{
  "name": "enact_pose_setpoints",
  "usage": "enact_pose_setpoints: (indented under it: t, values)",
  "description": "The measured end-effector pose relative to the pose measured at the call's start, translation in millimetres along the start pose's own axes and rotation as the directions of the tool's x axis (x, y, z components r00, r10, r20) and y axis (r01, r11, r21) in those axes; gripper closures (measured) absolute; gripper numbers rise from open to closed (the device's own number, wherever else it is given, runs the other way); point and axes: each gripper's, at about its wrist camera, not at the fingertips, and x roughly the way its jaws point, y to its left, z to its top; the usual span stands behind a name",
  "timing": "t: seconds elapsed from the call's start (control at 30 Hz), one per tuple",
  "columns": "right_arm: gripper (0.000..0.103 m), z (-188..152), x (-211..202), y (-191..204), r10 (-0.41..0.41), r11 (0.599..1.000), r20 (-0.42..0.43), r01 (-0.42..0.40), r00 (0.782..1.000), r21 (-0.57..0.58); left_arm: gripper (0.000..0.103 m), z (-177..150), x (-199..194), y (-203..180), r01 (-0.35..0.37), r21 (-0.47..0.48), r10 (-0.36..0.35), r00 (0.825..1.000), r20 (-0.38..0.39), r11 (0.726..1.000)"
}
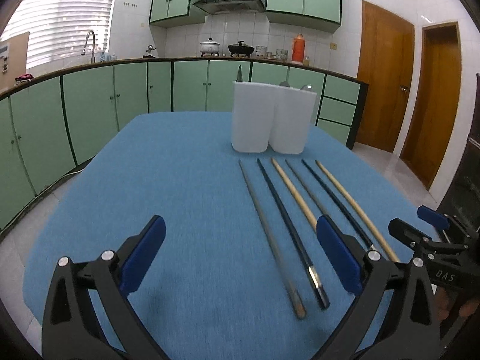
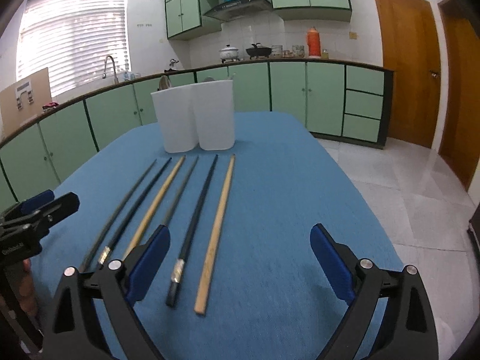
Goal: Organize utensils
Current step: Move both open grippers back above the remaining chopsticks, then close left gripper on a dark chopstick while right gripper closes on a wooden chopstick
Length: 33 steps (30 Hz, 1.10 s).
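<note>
Chopsticks (image 2: 220, 213), six of them, lie side by side on the blue tabletop (image 1: 180, 198) near two white cups (image 1: 271, 118). Left tongs (image 1: 240, 258) and right tongs (image 2: 240, 264) both gape wide, holding nothing.

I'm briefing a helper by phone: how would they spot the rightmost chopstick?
On the blue tablecloth, before the white utensil holder, lie six chopsticks. It is the pale wooden chopstick at the row's right end, beside a black chopstick; nothing lies beyond it.
</note>
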Motion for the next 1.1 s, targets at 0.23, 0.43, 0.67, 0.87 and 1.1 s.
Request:
enact_pose_setpoints:
  t: [0.23,0.43,0.67,0.87,1.1]
  values:
    - [0.013,-21,-7,8,-0.026,0.998,0.02,0.027,0.999,-0.048,0.005,-15,-8,-6,-0.026,0.02,0.026,1.0,0.0,0.999]
    - [0.035,-33,-11,11,-0.029,0.997,0.024,0.031,0.999,-0.073,0.005,-20,-14,-10,-0.032,0.03,0.032,0.999,0.009,0.999]
    - [0.052,-41,-16,15,-0.026,0.995,0.036,0.029,0.999,-0.098,0.005,-24,-18,-10,-0.034,0.014,0.034,0.999,0.015,0.999]
    - [0.069,-42,-18,21,-0.011,0.992,0.046,0.017,0.999,-0.125,0.005,-26,-19,-12,-0.039,0.003,0.039,0.999,0.02,0.999]
    - [0.089,-44,-18,28,0.009,0.988,0.045,-0.001,0.999,-0.154,0.005,-27,-19,-13,-0.041,-0.001,0.041,0.999,0.023,0.999]
